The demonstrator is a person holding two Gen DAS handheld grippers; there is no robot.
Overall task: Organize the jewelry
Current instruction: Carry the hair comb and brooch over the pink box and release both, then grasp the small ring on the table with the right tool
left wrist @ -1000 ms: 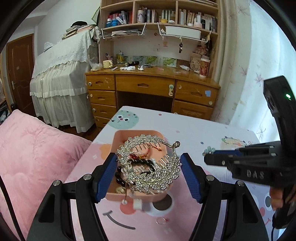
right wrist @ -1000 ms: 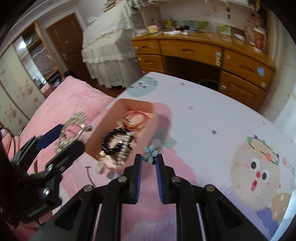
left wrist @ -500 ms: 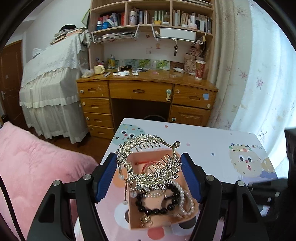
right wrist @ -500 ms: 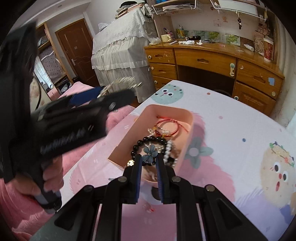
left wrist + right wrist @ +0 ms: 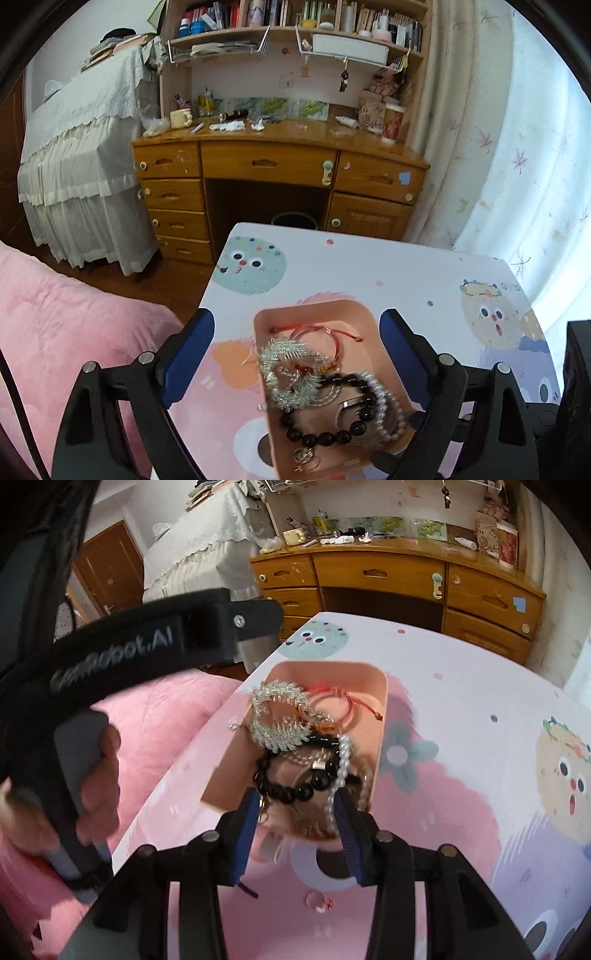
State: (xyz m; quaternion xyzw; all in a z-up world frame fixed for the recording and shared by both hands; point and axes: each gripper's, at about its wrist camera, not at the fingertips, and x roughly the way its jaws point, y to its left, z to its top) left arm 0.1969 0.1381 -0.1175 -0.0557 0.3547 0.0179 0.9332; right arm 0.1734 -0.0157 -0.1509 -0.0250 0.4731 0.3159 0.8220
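A pink tray (image 5: 317, 308) (image 5: 380, 716) sits on the cartoon-print table and holds jewelry. A silver rhinestone leaf hair comb (image 5: 291, 373) (image 5: 277, 720) lies in it, with a red cord bracelet (image 5: 325, 332) (image 5: 340, 701), a black bead bracelet (image 5: 325, 428) (image 5: 291, 786) and a pearl bracelet (image 5: 388, 406) (image 5: 343, 760). My left gripper (image 5: 295, 362) is open and empty, jaws wide on either side of the tray. My right gripper (image 5: 295, 812) is open and empty at the tray's near end. The blue flower piece is not visible.
A small clear piece (image 5: 317, 901) lies on the table near my right gripper. A pink bed (image 5: 55, 332) is on the left. A wooden desk (image 5: 277, 166) with shelves stands beyond the table, and a curtain (image 5: 517, 147) hangs to the right.
My left gripper opened and the silver hair comb dropped into the tray. My right gripper opened and let go of the blue flower piece over the tray.
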